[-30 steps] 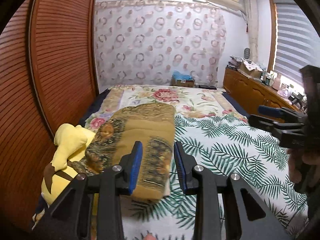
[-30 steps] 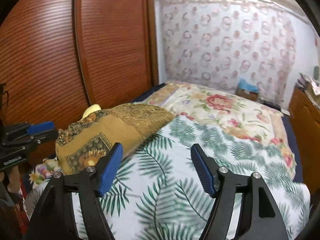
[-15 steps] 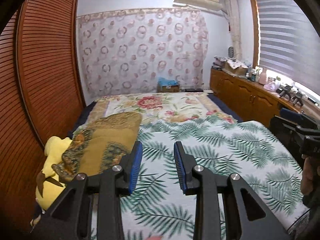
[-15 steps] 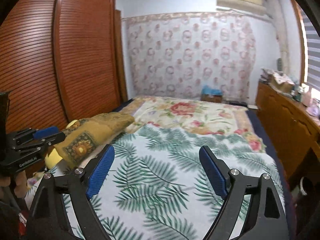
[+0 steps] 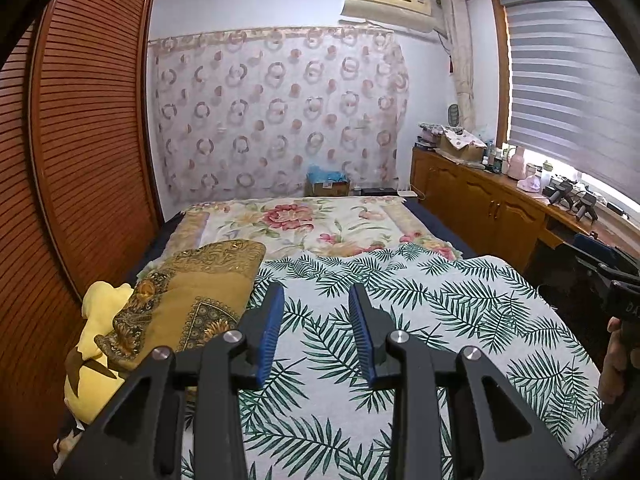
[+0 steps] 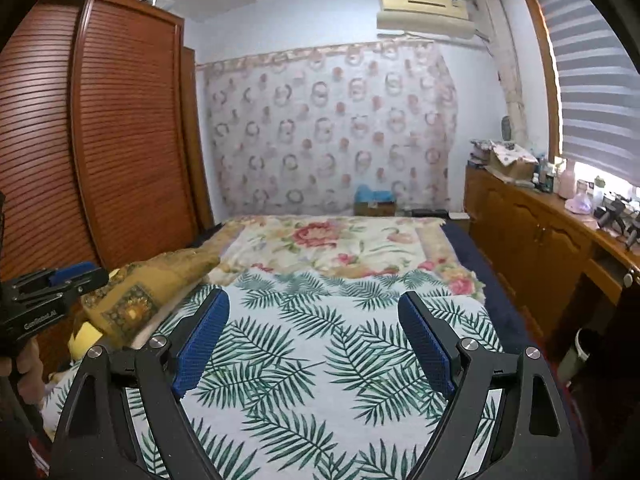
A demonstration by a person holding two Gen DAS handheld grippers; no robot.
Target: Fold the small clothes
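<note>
A folded ochre garment with gold patterns point(image 5: 200, 288) lies on the bed's left side, partly over a yellow garment point(image 5: 96, 344). In the right wrist view the ochre garment point(image 6: 152, 284) sits far left with the yellow garment point(image 6: 86, 336) below it. My left gripper point(image 5: 316, 292) hovers over the fern-print bedcover point(image 5: 440, 320), just right of the folded garment, jaws a narrow gap apart with nothing between them. My right gripper point(image 6: 313, 296) stands wide open over the bedcover point(image 6: 320, 344), holding nothing. Each gripper appears at the edge of the other's view, held by a hand.
A floral blanket point(image 5: 304, 220) covers the far half of the bed. Louvred wooden wardrobe doors point(image 5: 80, 140) line the left side. A wooden cabinet point(image 5: 480, 208) with clutter on top runs along the right, under a blinded window. A cardboard box point(image 5: 328, 186) stands past the bed.
Both grippers have drawn back from the folded ochre garment, which now lies further off to the left. The right jaws have spread wider. More of the bed and room shows.
</note>
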